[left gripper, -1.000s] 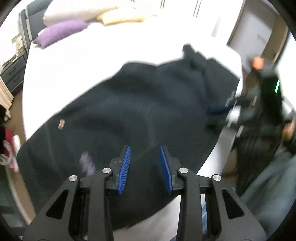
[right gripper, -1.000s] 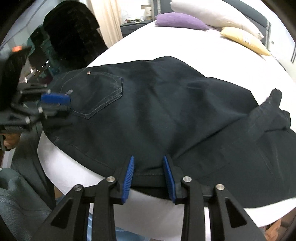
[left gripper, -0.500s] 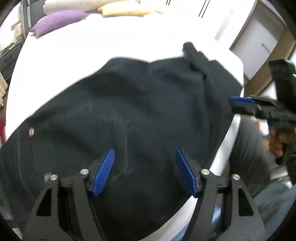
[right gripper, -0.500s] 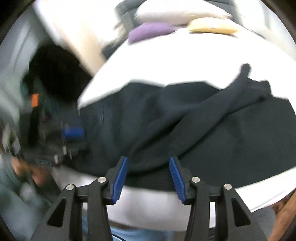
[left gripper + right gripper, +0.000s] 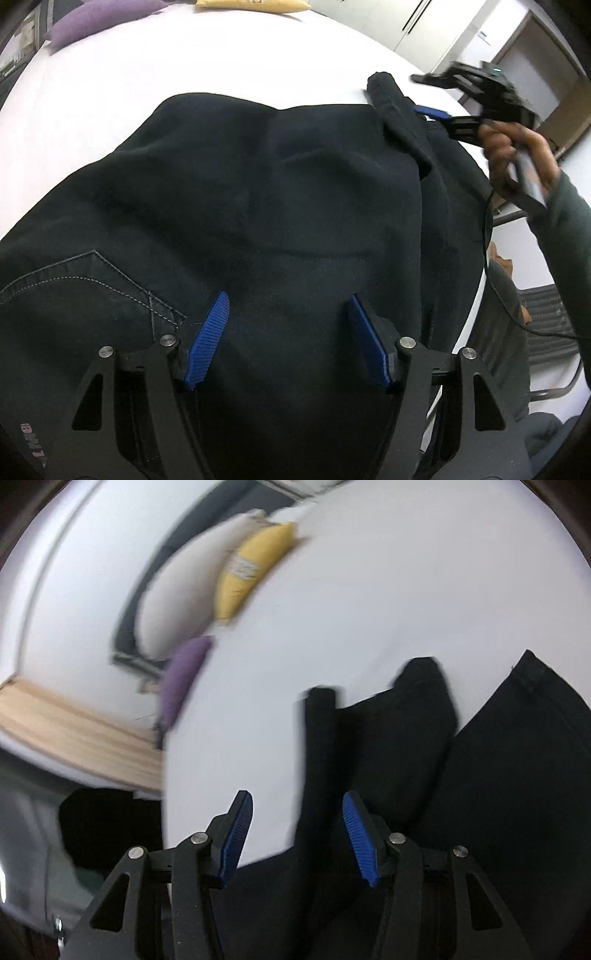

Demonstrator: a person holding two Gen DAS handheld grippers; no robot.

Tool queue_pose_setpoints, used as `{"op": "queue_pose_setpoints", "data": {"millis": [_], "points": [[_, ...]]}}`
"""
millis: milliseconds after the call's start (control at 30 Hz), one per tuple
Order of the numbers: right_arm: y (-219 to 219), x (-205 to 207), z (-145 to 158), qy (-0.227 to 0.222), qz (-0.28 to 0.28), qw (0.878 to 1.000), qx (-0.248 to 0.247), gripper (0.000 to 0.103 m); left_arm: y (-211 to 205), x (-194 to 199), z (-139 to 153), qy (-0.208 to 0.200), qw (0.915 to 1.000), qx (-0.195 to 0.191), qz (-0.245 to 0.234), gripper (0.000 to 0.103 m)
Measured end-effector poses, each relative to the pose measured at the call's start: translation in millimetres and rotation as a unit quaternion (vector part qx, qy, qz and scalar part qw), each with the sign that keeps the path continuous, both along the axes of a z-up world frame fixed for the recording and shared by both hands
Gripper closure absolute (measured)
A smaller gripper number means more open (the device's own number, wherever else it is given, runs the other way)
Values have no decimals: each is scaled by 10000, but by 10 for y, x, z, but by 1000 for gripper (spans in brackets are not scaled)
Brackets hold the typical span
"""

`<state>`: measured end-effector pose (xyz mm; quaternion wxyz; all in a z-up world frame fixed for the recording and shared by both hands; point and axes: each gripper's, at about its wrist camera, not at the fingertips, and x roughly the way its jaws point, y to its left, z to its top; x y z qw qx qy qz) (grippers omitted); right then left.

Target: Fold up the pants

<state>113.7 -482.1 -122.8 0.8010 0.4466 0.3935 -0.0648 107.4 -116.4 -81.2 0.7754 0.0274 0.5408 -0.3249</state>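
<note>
Dark denim pants [image 5: 280,206] lie spread on the bed [image 5: 147,74], ready for folding. My left claw [image 5: 288,339] stands wide, empty; right claw [image 5: 295,834] opening, holding nothing.

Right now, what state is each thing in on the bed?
Dark denim pants: spread on the white bed, one leg end bunched.
Left gripper: open over the pants, gripping nothing.
Right gripper: jaws opening, nothing pinched.
</note>
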Motion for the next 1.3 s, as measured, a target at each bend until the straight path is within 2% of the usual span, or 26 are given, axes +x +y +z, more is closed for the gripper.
{"op": "queue_pose_setpoints", "data": {"millis": [133, 300, 367, 400, 433, 533, 667, 800, 933, 1000, 1100, 1200, 1300], "points": [[-144, 161, -212, 180, -173, 9995, 166, 48, 3, -2, -47, 42, 10000, -54, -9, 38], [-101, 166, -234, 205, 67, 9996, 205, 49, 50, 19, -77, 38, 10000, -87, -18, 37], [-104, 163, -219, 210, 178, 9994, 195, 75, 33, 24, -69, 27, 10000, -91, -25, 37], [-92, 180, -218, 225, 224, 9993, 173, 80, 21, 18, -73, 22, 10000, -91, -27, 37], [-72, 182, -199, 243, 267, 9993, 103, 94, 11, 30, -73, 19, 10000, -91, -27, 37], [-19, 205, -114, 214, 302, 9993, -84, 98, 13, 30, -66, 13, 10000, -84, -24, 37], [-23, 142, 249, -196, 242, 9995, -93, 98, 10, 27, -83, -8, 10000, -90, -18, 37], [-50, 158, 797, -761, 326, 9966, -41, 98, 14, 22, -88, 4, 9999, -102, 25, 37], [-43, -19, 1391, -1419, 489, 9884, -224, 98, 65, 35, -87, 56, 9997, -189, 109, 37], [-47, -187, 1470, -1498, 435, 9872, -331, 98, 92, 37, -87, 63, 9997, -215, 132, 37], [-167, -692, 1333, -1566, -4, 9873, -276, 98, 110, 17, -95, 11, 9997, -192, 155, 37], [-418, -1274, 902, -1462, -829, 9858, 45, 98, 104, 10, -103, -26, 9997, -157, 178, 37], [-643, -1807, 411, -1041, -1576, 9817, 224, 98, 114, 5, -114, -4, 9996, -164, 212, 37]]}}
